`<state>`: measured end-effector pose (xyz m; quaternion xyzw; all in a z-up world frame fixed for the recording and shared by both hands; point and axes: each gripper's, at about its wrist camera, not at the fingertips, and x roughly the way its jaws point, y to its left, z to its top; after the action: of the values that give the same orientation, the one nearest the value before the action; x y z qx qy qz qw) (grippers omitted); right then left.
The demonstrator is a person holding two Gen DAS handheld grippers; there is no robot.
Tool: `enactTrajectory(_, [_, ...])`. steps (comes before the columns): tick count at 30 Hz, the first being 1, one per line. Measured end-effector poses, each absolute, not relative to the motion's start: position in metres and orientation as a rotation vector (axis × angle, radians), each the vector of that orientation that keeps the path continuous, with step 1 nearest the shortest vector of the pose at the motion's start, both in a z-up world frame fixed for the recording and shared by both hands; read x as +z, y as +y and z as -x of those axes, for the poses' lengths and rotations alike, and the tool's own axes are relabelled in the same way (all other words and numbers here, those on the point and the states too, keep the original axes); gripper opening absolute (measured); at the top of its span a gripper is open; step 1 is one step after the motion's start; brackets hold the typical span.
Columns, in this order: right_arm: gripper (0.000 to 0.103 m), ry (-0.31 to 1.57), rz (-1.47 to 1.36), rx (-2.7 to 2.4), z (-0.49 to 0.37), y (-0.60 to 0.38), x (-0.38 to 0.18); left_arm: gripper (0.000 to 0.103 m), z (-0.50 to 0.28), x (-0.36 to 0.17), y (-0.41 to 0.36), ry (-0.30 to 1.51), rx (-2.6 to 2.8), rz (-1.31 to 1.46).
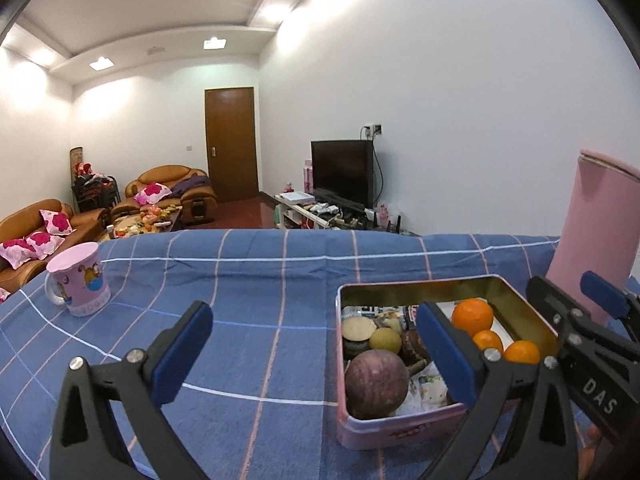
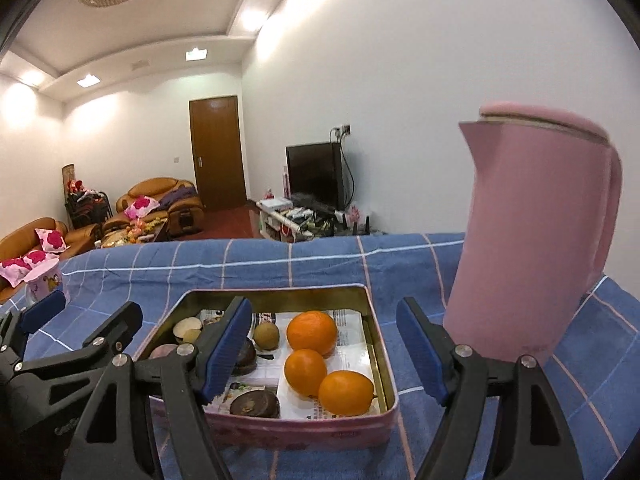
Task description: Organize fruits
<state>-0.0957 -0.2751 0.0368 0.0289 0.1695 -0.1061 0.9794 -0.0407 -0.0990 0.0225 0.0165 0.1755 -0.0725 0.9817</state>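
- Here, left tool is spread wide, nothing between its blue pads; it hangs over the counter, just left of the tin.
- Its right finger overlaps the tin's middle in the left wrist view; no contact visible.
- Right tool is spread too, pinching nothing; in its own view the tin's right half lies between its fingers.
- Right tool also shows at the right edge of the left view, beside the tin's right wall.
- Left tool shows at the left edge of the right view.
- Tin is pink, open, gold inside, paper on its floor, sitting on the blue checked cloth.
- Three oranges lie together in the tin's right half, touching or nearly so.
- Purple round fruit sits at the tin's near left corner.
- Small greenish-brown fruit lies mid-tin, left of the oranges.
- Dark brown round pieces lie near the front wall; type unclear.
- Pale cut pieces at the tin's far left.
- Pink jug stands upright just right of the tin, behind the right tool.
- Pink mug stands well apart at the counter's left.
- Sofas, door and TV behind.
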Motion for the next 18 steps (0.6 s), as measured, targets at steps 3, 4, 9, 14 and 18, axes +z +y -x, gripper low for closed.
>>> enactTrajectory(3, [0.076, 0.291, -0.033, -0.229, 0.106, -0.269, 0.039, 0.103, 0.045, 0.022, -0.098, 0.339, -0.144, -0.037])
enactTrajectory(4, [0.076, 0.281, -0.025, -0.235, 0.108, -0.267, 0.040, 0.103, 0.046, 0.022, -0.098, 0.338, -0.143, -0.038])
enactTrajectory(9, [0.076, 0.277, -0.029, -0.242, 0.111, -0.267, 0.041, 0.103, 0.046, 0.022, -0.101, 0.334, -0.143, -0.044])
enactTrajectory(14, [0.076, 0.281, -0.042, -0.239, 0.111, -0.270, 0.041, 0.103, 0.047, 0.021, -0.102, 0.332, -0.141, -0.050])
enactTrajectory(18, [0.076, 0.280, -0.041, -0.239, 0.111, -0.270, 0.041, 0.103, 0.048, 0.021, -0.103, 0.333, -0.140, -0.048])
